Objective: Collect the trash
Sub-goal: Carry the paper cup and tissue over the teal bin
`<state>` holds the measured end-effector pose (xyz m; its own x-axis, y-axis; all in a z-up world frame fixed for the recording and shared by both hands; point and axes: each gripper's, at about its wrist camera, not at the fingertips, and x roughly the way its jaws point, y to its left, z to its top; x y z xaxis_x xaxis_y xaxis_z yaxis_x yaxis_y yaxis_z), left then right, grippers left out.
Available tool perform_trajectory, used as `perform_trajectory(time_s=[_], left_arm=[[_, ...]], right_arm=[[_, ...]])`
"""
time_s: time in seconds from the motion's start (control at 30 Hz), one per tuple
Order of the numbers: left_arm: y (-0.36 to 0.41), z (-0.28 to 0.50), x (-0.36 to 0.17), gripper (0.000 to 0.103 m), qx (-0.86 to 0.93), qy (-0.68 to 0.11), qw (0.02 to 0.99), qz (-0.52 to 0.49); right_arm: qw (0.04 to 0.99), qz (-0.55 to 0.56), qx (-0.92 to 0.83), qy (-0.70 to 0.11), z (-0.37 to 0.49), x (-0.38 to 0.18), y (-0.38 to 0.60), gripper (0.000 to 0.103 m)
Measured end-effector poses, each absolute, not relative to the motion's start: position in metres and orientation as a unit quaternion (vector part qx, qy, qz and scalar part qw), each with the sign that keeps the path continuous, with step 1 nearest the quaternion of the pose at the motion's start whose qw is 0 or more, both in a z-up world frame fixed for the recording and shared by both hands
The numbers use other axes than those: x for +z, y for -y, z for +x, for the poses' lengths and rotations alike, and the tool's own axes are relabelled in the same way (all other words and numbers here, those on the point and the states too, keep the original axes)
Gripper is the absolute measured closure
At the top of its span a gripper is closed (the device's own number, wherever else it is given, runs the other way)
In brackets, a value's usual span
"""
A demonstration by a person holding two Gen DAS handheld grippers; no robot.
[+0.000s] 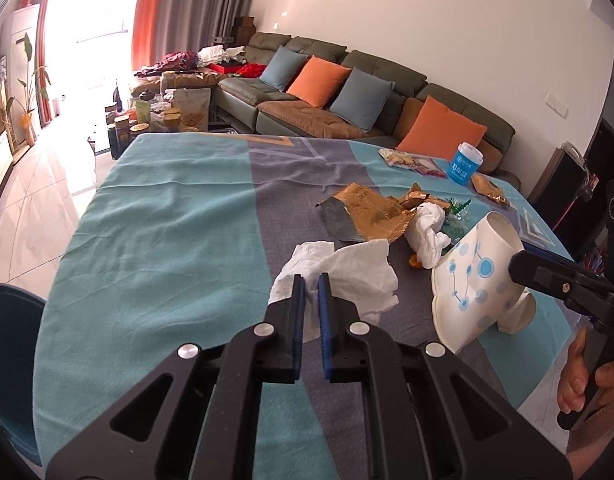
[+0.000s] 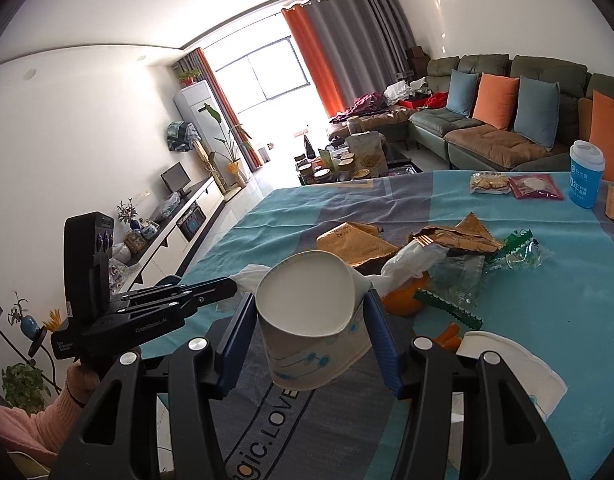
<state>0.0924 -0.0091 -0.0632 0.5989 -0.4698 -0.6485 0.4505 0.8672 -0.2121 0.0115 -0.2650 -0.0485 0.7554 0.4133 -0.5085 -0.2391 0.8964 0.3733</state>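
1. Left wrist view: The left gripper (image 1: 311, 286) has its jaws pulled in narrow, and they pinch a white tissue (image 1: 347, 276). The tissue sits crumpled on the worktop (image 1: 167, 220), which has a blue and grey cloth on it. I think the jaws bite the near edge because a soft tissue is easy to lift from one corner.

2. Left wrist view: To the right, a paper cup (image 1: 473, 280) with blue dots hangs tipped on its side in the right gripper (image 1: 519, 266). A hand (image 1: 587, 376) holds that gripper's handle. Behind the tissue lie a gold wrapper (image 1: 367, 212) and another tissue wad (image 1: 427, 236). A blue tub (image 1: 465, 164) stands far back, near the sofa (image 1: 347, 80).

3. Right wrist view: The right gripper (image 2: 313, 332) has its jaws about half open, and they press both sides of the paper cup (image 2: 311, 320). The cup is squashed a bit, and its open mouth faces the left gripper (image 2: 223, 290). I think the cup is held like that so it can be a little bin for the tissue.

4. Right wrist view: More trash waits on the worktop (image 2: 567, 300): gold wrappers (image 2: 459, 240), clear wrappers with green edges (image 2: 459, 280), orange peel (image 2: 407, 304) and a second flattened cup (image 2: 511, 368) at the right.
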Motion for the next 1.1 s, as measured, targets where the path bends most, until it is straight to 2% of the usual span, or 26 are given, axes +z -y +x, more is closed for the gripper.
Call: perform_trajectory(time_s=[1.1], left_arm=[[-0.091, 0.034, -0.032, 0.096, -0.156, -0.325, 0.932, -0.047]], right_arm=[[0.903, 0.141, 0.270, -0.302, 0.038, -0.046, 0.186, 0.050]])
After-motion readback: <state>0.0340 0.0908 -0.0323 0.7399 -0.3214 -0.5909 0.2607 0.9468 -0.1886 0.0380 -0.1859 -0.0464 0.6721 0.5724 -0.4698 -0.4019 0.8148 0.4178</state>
